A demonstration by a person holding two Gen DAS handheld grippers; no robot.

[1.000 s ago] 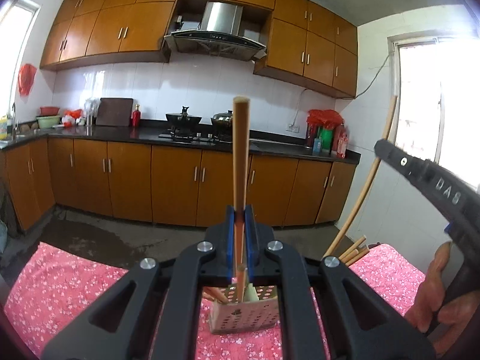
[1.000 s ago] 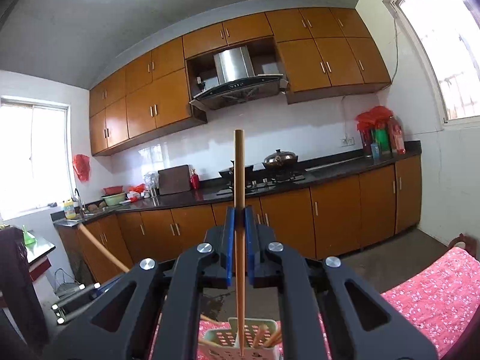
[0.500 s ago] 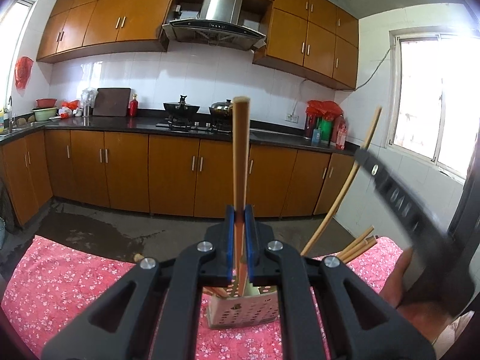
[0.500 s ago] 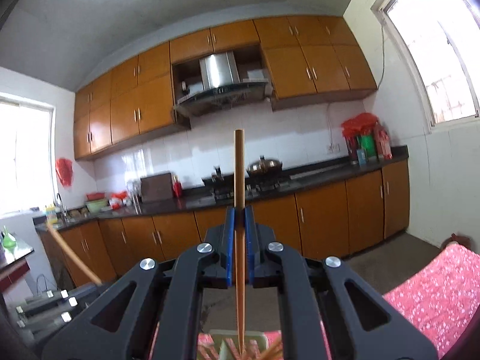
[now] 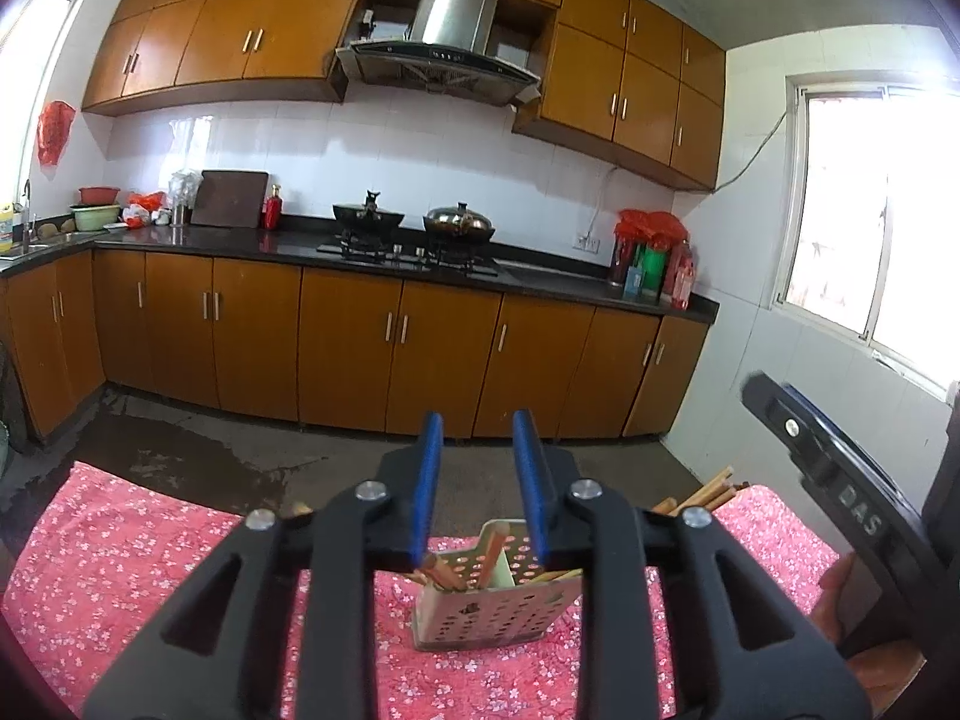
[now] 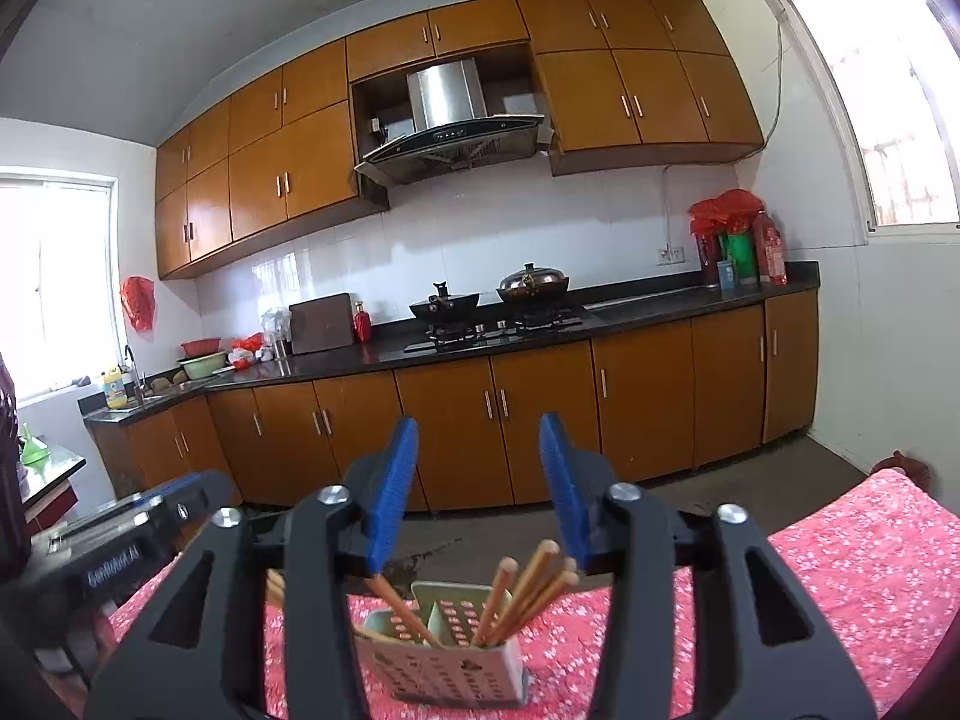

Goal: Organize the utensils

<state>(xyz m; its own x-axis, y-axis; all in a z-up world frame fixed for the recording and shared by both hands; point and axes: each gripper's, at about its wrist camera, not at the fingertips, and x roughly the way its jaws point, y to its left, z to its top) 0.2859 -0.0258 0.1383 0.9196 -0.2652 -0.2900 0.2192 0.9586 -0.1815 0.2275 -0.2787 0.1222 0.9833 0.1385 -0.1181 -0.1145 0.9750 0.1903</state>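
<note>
On the pink flowered cloth [image 6: 852, 564] stands a pale perforated holder [image 6: 444, 666] with a middle divider. Wooden chopsticks [image 6: 522, 588] stand in it, thin round sticks, long axes near upright, tips fanning up and outward. Both the left gripper [image 5: 478, 480] and the right gripper [image 6: 477, 486] have just been opening; their blue fingers [image 6: 390, 492] are spread with nothing between them, above the holder.
</note>
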